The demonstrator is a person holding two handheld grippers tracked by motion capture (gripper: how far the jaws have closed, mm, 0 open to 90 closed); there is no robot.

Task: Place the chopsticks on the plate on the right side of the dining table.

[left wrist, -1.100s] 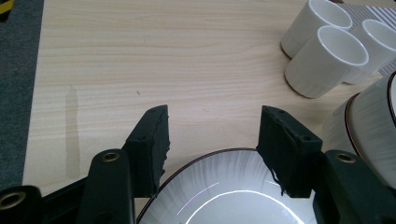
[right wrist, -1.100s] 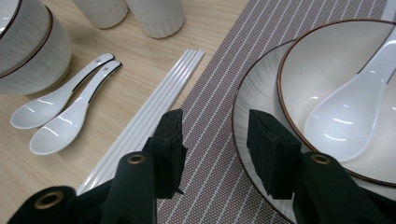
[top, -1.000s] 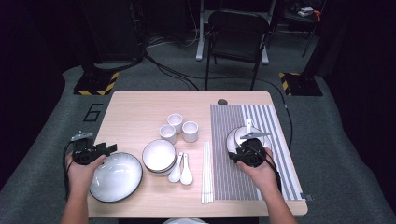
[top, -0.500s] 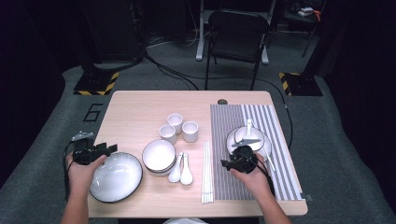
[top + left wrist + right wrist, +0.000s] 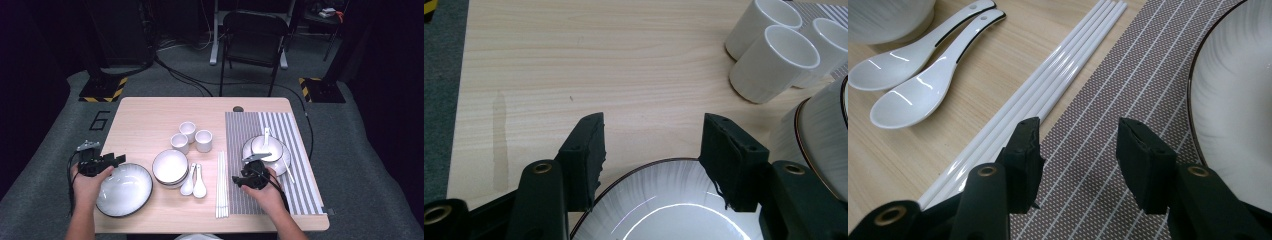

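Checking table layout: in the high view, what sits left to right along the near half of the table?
Left gripper → large plate → stacked bowls → two spoons → chopsticks → right gripper → striped placemat.

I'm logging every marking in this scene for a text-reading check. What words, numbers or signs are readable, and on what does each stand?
"6": a large numeral on the grey floor mat, left of the table.
Yellow-and-black hazard stripes, no lettering: on the two black floor bases.
Dishes, cups, spoons, chopsticks, striped placemat: no text on them.
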